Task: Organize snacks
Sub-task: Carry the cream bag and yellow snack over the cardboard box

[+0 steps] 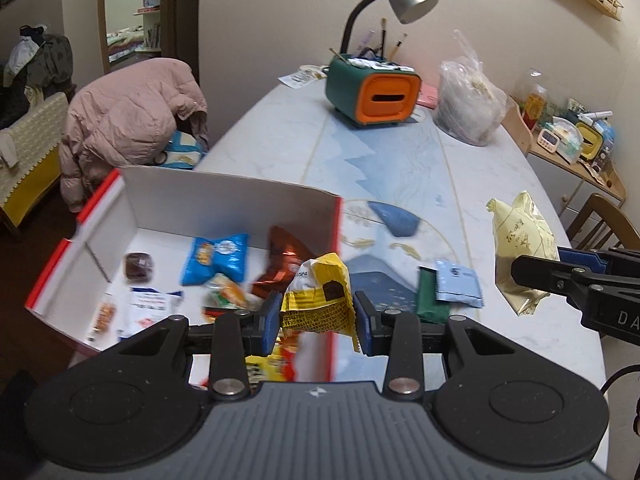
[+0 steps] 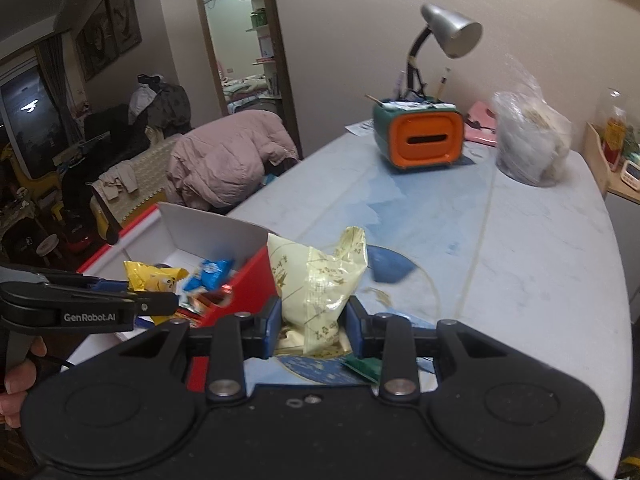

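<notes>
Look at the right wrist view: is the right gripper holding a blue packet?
No, the right gripper grips a pale yellow snack bag.

Left gripper (image 1: 316, 316) clamps yellow snack packet (image 1: 318, 300) over red box (image 1: 104, 196) rim; right gripper (image 1: 536, 270) grips pale-yellow bag (image 1: 520, 240) above table (image 1: 400, 152).
</notes>
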`<state>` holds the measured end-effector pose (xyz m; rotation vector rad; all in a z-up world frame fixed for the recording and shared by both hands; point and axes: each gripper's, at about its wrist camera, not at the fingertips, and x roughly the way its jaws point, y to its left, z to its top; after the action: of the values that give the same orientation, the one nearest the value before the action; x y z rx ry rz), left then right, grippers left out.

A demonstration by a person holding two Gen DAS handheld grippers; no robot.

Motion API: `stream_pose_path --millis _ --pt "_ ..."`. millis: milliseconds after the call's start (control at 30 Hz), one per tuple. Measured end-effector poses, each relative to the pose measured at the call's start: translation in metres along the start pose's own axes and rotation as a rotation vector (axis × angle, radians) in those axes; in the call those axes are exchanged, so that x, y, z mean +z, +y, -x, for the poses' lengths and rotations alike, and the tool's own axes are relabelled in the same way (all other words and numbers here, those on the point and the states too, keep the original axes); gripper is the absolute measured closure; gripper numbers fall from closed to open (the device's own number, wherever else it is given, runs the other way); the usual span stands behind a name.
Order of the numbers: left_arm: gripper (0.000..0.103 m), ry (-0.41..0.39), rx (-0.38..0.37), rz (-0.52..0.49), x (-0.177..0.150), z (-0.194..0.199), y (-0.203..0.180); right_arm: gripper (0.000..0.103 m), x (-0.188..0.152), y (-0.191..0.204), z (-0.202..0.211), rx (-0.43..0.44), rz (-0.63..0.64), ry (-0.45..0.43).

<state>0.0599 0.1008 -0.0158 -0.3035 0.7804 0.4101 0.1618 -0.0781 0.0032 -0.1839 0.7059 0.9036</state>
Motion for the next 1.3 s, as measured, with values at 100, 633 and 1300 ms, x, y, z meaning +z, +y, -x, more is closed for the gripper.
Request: stream_pose_path --millis 100,633,1300 --pt "0.066 -0.004 0.007 0.000 0.002 0.004 0.020 0.071 0.006 0.020 -0.009 0.014 0.012 -0.003" --pt "0.066 0.011 0.034 -0.003 0.012 0.003 0.115 0.071 0.024 0.116 -0.072 0.058 0.054 0.036" --pt "0.066 0.161 0.079 -0.061 0.015 -0.074 0.170 0.071 0.007 0.161 -0.163 0.011 0.094 0.214"
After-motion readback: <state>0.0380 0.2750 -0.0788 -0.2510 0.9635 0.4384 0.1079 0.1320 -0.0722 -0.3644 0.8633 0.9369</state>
